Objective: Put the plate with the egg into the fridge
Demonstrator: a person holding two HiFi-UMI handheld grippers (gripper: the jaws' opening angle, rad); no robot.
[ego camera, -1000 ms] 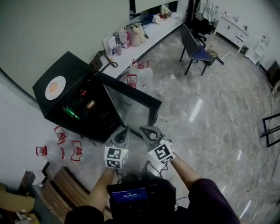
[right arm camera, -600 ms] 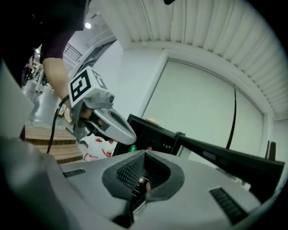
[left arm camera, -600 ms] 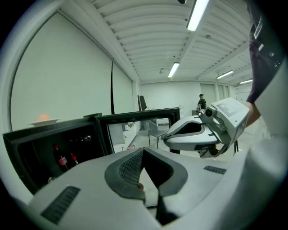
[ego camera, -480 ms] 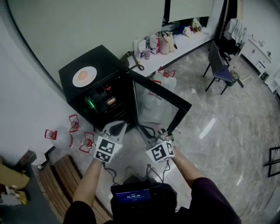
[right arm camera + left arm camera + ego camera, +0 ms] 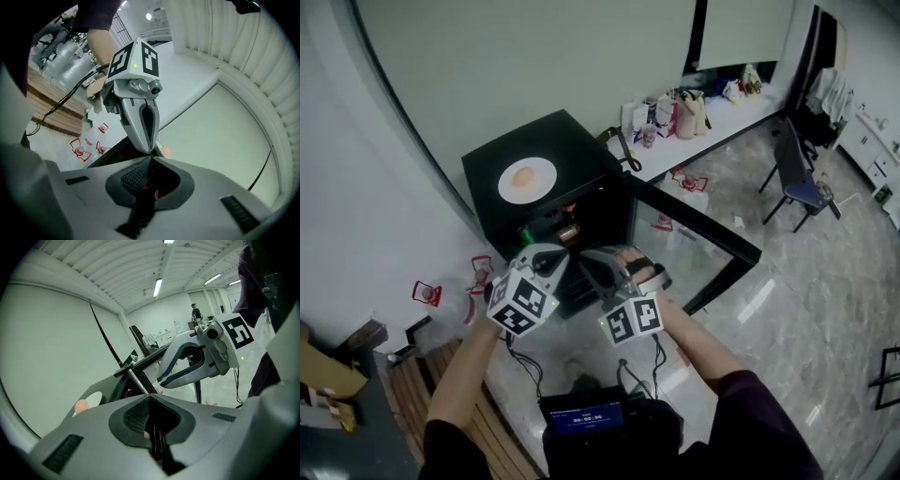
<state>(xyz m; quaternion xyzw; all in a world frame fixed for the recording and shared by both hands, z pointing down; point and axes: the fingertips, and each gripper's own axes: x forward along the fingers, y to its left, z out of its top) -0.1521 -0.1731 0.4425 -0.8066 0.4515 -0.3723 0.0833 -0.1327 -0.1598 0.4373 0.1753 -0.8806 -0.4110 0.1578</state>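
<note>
A white plate (image 5: 527,178) with an egg (image 5: 524,176) lies on top of the black fridge (image 5: 553,155). The fridge door (image 5: 703,246) stands open to the right, with bottles on the shelves inside. My left gripper (image 5: 557,257) and right gripper (image 5: 585,261) are both shut and empty. They are held side by side in front of the open fridge, below the plate. In the left gripper view the egg (image 5: 82,405) and plate (image 5: 95,398) show at the left, beyond the shut jaws. The right gripper view catches the egg (image 5: 165,151) just past the left gripper (image 5: 148,148).
Water jugs with red handles (image 5: 427,292) stand on the floor left of the fridge. A wooden slatted bench (image 5: 492,427) is at the lower left. A low counter with bags (image 5: 694,108) runs behind the fridge, and a blue chair (image 5: 797,183) stands far right.
The view has closed in on the fridge, which now sits nearer and more central. Both grippers have risen from floor level to the front of the open fridge, still shut.
</note>
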